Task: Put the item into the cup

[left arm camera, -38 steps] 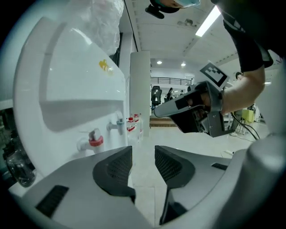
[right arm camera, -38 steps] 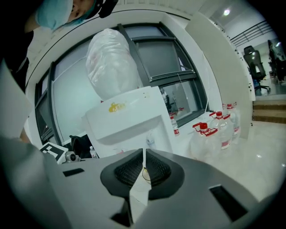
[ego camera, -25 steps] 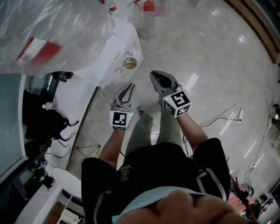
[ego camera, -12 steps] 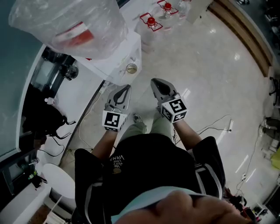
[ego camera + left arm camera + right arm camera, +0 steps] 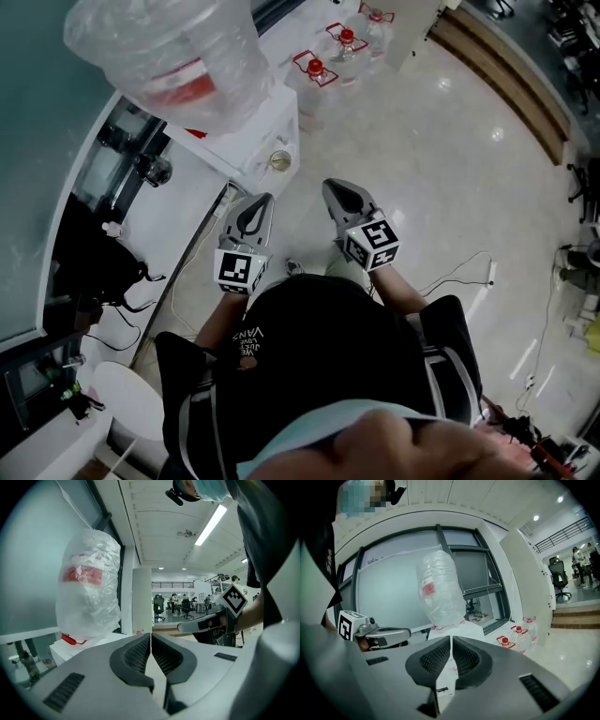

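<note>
Closest to the camera, the person holds both tools low before the body, pointing forward and side by side. The left gripper (image 5: 263, 200) has its jaws pressed together, and its own view shows nothing between the pads. The right gripper (image 5: 331, 186) is also closed on nothing. I judge this a carrying posture (closed jaws are safer while walking), so the task itself seems not to be under way.

Just ahead of the left gripper's tip stands the cup (image 5: 279, 160), upright on the front ledge of the white water dispenser (image 5: 264, 117). It probably sits there because that is where a cup is filled. Its mouth faces up, which suits dropping something in. Which thing is the item I cannot tell; neither gripper holds it, and whether anything already lies in the cup is too small to see.

Above the dispenser sits a large bottle wrapped in plastic film (image 5: 173, 56). Farther away, red-capped bottles (image 5: 316, 70) stand on the shiny floor (image 5: 450, 187).
</note>
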